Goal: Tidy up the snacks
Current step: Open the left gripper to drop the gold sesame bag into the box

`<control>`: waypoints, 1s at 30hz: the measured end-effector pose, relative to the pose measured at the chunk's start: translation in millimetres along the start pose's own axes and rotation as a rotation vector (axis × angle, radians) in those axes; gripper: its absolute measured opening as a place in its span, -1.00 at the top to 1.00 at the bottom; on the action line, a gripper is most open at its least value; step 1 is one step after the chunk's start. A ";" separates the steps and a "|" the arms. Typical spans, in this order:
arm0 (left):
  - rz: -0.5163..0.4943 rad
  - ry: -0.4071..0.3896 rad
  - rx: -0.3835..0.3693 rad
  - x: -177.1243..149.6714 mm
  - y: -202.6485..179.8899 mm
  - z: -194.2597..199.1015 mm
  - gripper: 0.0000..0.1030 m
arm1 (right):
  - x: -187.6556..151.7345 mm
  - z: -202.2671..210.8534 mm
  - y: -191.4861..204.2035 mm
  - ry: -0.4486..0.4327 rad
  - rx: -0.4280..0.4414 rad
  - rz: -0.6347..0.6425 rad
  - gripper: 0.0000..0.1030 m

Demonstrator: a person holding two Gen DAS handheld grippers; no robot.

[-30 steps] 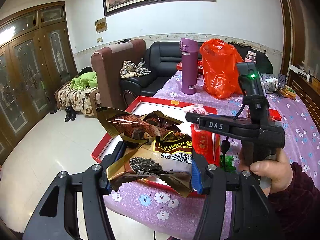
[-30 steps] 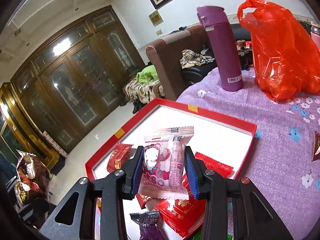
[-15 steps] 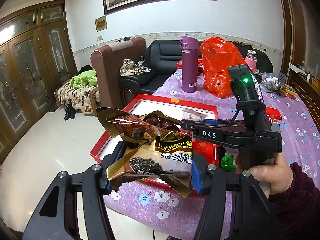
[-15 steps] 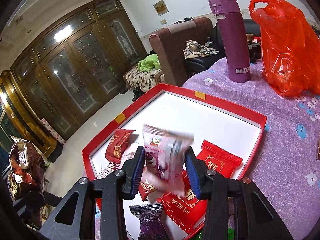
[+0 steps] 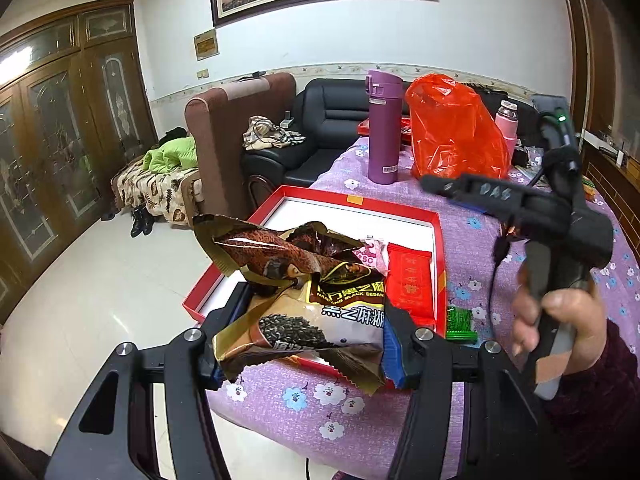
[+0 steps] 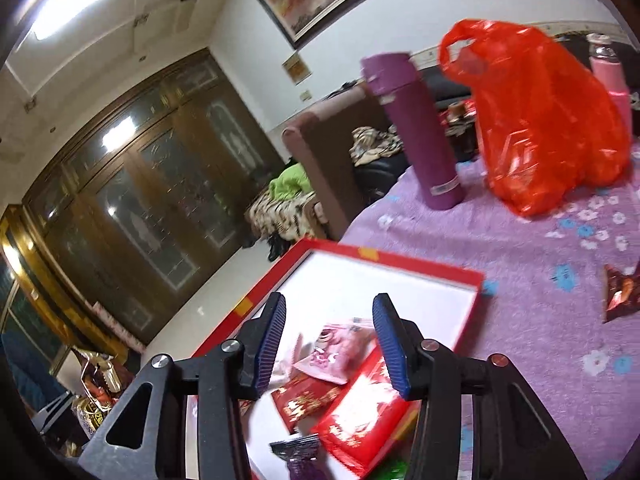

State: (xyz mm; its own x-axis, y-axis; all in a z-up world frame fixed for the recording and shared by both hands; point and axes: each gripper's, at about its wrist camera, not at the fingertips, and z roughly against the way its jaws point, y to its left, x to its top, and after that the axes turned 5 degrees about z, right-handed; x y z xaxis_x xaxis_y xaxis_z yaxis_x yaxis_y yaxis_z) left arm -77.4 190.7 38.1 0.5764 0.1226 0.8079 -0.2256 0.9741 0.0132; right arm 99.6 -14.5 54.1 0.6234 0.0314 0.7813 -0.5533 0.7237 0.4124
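Crinkled gold-brown foil snack bag (image 5: 304,312) pinched in left gripper (image 5: 316,332); right gripper (image 6: 330,344), jaws just opening, empty above glossy pink wrapped snack (image 6: 336,348) in shallow red cardboard tray (image 6: 420,270).

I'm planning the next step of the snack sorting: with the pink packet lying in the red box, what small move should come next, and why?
Probably swing the right gripper, whose jaws have just been opening and hold nothing, toward the brown snack packet lying loose on the purple tablecloth. The pink packet already rests in the red box, and the left gripper is occupied, clamped on the black sesame bag.
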 end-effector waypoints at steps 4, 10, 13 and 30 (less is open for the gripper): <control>0.002 -0.001 0.006 1.3 0.0 -0.6 -0.10 | 9.5 22.6 -15.3 -0.056 -0.047 -0.018 0.04; 0.008 0.011 0.031 3.6 4.4 -7.9 -0.10 | 20.7 65.3 -45.9 -0.132 -0.151 -0.017 -0.05; 0.011 0.023 0.048 4.9 7.0 -15.3 -0.10 | 22.5 88.2 -68.2 -0.154 -0.201 -0.042 -0.05; -0.028 0.158 0.057 4.5 -17.3 -69.1 -0.11 | 2.8 109.0 -169.8 0.035 -0.295 -0.331 -0.10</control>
State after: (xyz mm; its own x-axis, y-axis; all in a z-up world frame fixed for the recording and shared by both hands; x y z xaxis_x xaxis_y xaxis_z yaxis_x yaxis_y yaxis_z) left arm -16.6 187.5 0.8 0.6986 0.1287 0.7038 -0.2498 0.9657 0.0713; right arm 135.1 -212.5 37.4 0.7618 -0.2157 0.6108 -0.1422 0.8642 0.4826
